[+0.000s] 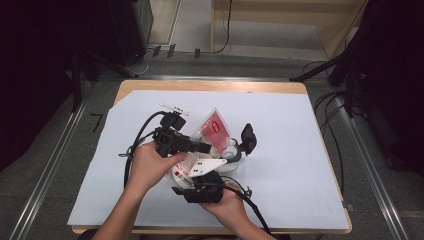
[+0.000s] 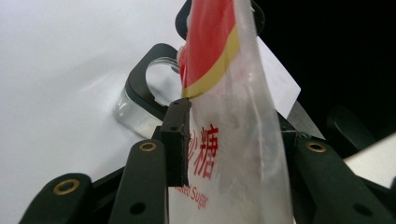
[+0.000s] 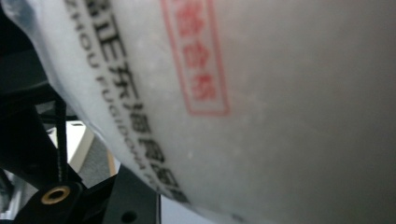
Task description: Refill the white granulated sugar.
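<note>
As the sugar bag (image 1: 212, 135) lay at desk (image 1: 280, 150) centre, both tongs, left (image 2: 233, 140) and right (image 1: 200, 172), stood half open around it; soft, slippery, fairly heavy, best pinched at its 12 o'clock seam.

A sugar bag (image 1: 214, 131) was positioned near the middle of a paper-covered table (image 1: 300, 150), held up between two grippers. The left gripper (image 1: 200, 148) was placed to the bag's left, its jaws set either side of the bag's lower part (image 2: 233, 154). The right gripper (image 1: 202, 186) was stationed at the near side, under the bag (image 3: 280, 116). A glass jar (image 1: 231, 152) was set just right of the bag, a lid (image 1: 248, 137) beside it. A small strip (image 1: 173, 107) lay behind the left gripper.
</note>
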`<state>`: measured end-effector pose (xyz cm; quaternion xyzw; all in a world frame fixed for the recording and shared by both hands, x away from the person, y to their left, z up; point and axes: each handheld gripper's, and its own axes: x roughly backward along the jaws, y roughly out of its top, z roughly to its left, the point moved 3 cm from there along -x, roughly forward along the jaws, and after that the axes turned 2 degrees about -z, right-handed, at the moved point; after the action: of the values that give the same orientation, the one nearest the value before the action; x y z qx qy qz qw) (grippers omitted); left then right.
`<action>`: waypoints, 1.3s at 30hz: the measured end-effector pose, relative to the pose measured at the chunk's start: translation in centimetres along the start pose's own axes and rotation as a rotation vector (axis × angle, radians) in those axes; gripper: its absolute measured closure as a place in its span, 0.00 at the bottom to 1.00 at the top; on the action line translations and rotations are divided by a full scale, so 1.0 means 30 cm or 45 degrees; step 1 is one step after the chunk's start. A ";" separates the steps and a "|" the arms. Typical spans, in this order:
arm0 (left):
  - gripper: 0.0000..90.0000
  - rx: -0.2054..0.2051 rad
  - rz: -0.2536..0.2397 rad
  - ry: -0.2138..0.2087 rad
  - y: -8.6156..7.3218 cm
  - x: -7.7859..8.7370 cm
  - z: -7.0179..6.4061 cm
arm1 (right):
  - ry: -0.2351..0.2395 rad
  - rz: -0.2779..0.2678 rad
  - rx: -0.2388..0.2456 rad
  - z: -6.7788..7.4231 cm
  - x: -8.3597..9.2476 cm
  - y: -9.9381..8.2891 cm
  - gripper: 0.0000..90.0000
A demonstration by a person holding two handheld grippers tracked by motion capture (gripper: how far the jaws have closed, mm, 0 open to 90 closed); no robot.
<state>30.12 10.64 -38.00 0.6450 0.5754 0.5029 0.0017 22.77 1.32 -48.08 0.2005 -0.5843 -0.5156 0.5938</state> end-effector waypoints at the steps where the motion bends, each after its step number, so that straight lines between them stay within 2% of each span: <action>1: 0.69 0.003 -0.001 0.008 0.001 0.003 0.000 | 0.009 -0.002 -0.010 0.000 0.000 0.000 0.66; 3: 0.69 -0.001 -0.012 0.013 0.001 0.005 -0.002 | 0.026 -0.014 -0.018 0.001 -0.001 0.002 0.66; 7: 0.71 -0.026 -0.008 0.070 0.002 0.004 -0.004 | 0.053 -0.005 -0.009 0.006 -0.006 0.004 0.65; 9: 0.70 -0.007 -0.006 0.056 0.000 -0.001 0.000 | 0.038 0.009 0.018 0.013 -0.011 -0.001 0.64; 14: 0.69 -0.012 0.002 0.049 0.000 -0.007 -0.002 | 0.024 0.013 0.025 0.022 -0.017 -0.003 0.66; 17: 0.68 -0.018 -0.012 0.032 0.002 -0.006 -0.008 | 0.035 0.006 0.003 0.015 -0.012 -0.001 0.66; 21: 0.68 -0.064 0.012 0.068 0.004 0.004 -0.019 | 0.054 -0.023 -0.051 0.000 0.000 0.004 0.66; 25: 0.69 -0.086 0.019 0.060 0.003 0.009 -0.021 | 0.075 -0.045 -0.089 -0.002 0.008 0.010 0.67; 30: 0.69 -0.031 0.025 0.061 0.003 0.013 -0.024 | 0.095 -0.065 -0.109 -0.005 0.018 0.018 0.67; 32: 0.70 -0.013 0.023 0.073 0.003 0.013 -0.025 | 0.093 -0.066 -0.105 -0.005 0.018 0.019 0.67; 34: 0.78 -0.030 0.023 0.111 0.002 0.012 -0.025 | 0.067 -0.053 -0.075 0.000 0.016 0.022 0.67; 36: 0.86 -0.037 0.014 0.126 0.002 0.011 -0.026 | 0.052 -0.035 -0.043 0.005 0.013 0.026 0.67; 39: 0.87 -0.033 -0.006 0.133 0.006 0.014 -0.029 | 0.029 -0.019 0.005 0.011 0.011 0.033 0.67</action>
<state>29.60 10.39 -37.19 0.6164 0.5698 0.5432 -0.0187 22.78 1.54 -47.02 0.2117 -0.5770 -0.5166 0.5961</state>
